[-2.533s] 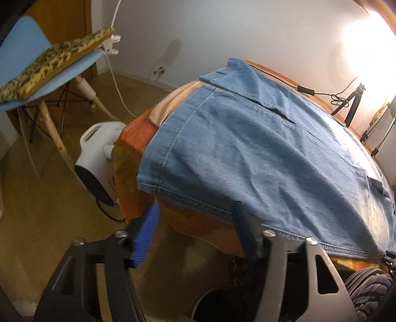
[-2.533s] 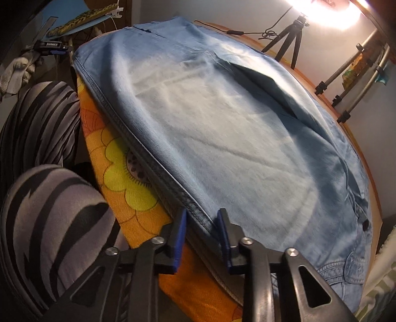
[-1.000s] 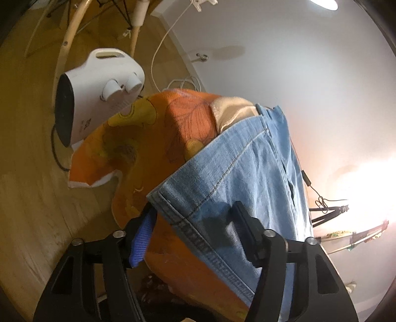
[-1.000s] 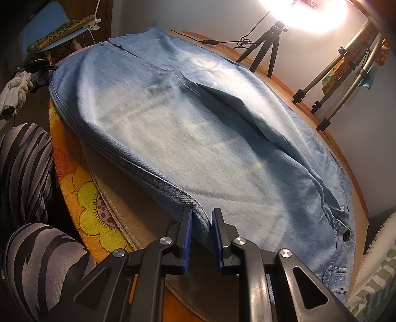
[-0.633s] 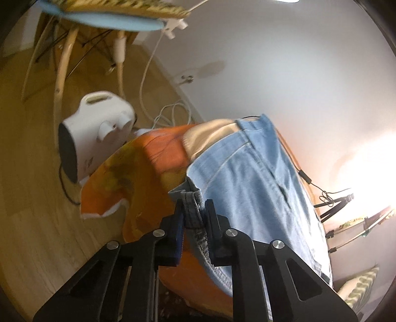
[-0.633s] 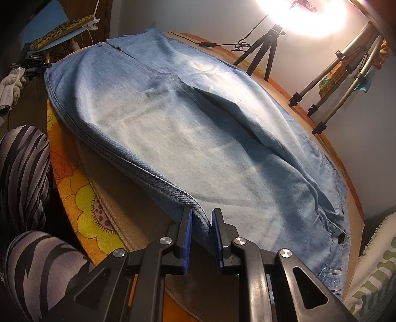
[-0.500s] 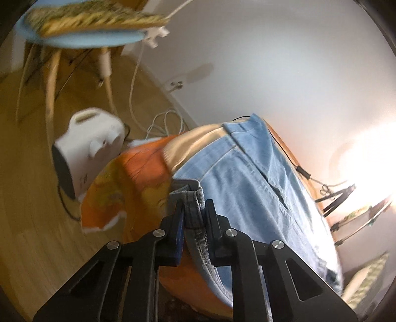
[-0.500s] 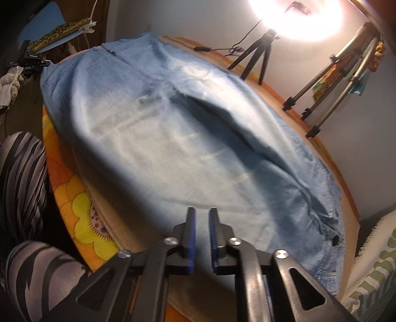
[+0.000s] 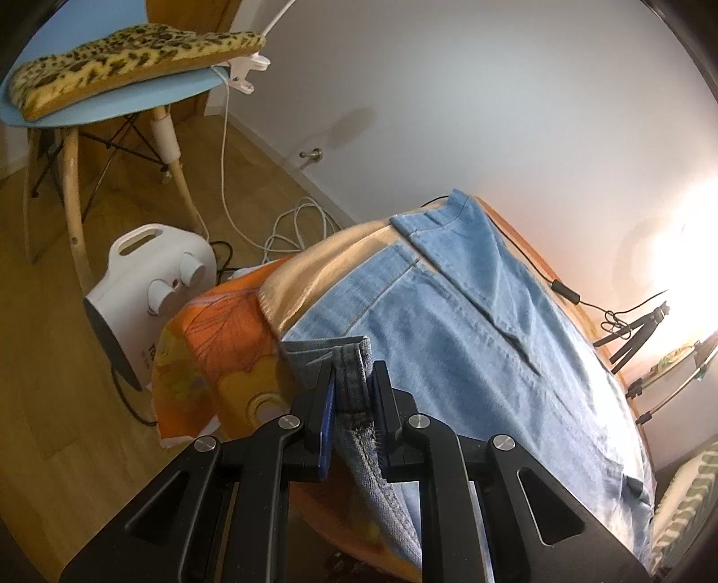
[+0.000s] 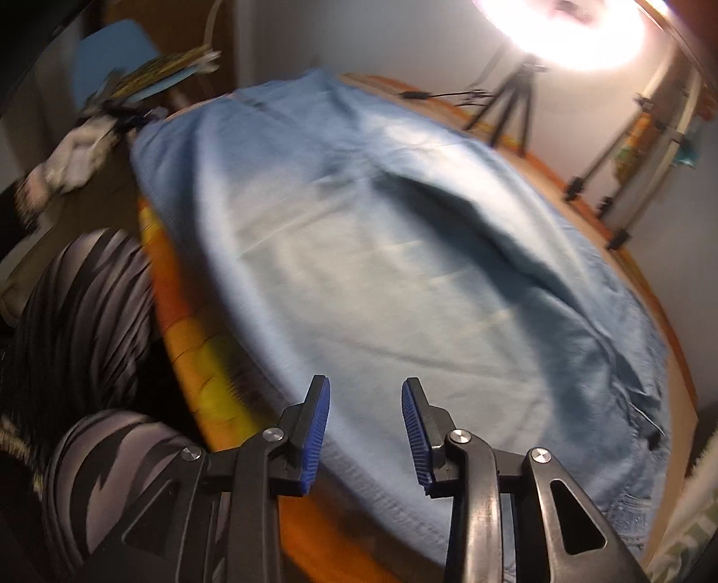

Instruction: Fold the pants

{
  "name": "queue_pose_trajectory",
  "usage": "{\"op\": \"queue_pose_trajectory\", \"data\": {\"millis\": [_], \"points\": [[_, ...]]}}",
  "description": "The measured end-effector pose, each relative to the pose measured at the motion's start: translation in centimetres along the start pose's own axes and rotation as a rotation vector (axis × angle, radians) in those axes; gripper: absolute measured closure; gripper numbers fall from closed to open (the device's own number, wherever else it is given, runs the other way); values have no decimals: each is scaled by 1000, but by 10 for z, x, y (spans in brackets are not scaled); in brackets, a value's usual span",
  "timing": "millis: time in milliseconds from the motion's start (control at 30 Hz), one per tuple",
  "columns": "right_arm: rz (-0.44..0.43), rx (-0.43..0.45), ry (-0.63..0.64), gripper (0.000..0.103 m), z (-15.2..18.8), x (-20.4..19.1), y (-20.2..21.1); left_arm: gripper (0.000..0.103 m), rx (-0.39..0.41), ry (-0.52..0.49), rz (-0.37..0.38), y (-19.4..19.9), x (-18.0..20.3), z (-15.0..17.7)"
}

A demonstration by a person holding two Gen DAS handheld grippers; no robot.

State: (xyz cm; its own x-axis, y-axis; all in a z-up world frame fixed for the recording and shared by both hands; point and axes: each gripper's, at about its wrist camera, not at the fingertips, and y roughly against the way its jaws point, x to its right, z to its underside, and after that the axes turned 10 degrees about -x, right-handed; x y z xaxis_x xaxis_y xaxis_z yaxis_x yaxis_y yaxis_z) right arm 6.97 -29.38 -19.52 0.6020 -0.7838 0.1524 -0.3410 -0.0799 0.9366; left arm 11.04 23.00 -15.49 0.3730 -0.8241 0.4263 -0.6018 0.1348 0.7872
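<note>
Left gripper (image 9: 352, 392) pinching the hem of the jeans (image 9: 471, 332), right gripper (image 10: 364, 424) wide open above them, holding nothing

I am looking past the table at a plain white wall (image 9: 471, 89) glowing under a bright lamp (image 10: 579, 31) on the far side. A wooden floor (image 9: 54, 358) is running below me. A blue chair (image 9: 112, 98) is standing on it, carrying a leopard-print cushion (image 9: 125, 58). A white fan heater (image 9: 148, 296) is sitting beside the orange flowered tablecloth (image 9: 215, 354), with white cable (image 9: 291, 224) coiling behind it. Tripods (image 10: 628, 148) are lining the table's far edge.
</note>
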Motion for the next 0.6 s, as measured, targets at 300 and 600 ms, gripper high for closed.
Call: {"op": "queue_pose_trajectory", "data": {"millis": [300, 600], "points": [[-51, -79, 77, 71, -8, -10, -28, 90, 41, -25, 32, 9, 24, -15], [18, -71, 36, 99, -29, -3, -30, 90, 6, -127, -39, 1, 32, -25]]}}
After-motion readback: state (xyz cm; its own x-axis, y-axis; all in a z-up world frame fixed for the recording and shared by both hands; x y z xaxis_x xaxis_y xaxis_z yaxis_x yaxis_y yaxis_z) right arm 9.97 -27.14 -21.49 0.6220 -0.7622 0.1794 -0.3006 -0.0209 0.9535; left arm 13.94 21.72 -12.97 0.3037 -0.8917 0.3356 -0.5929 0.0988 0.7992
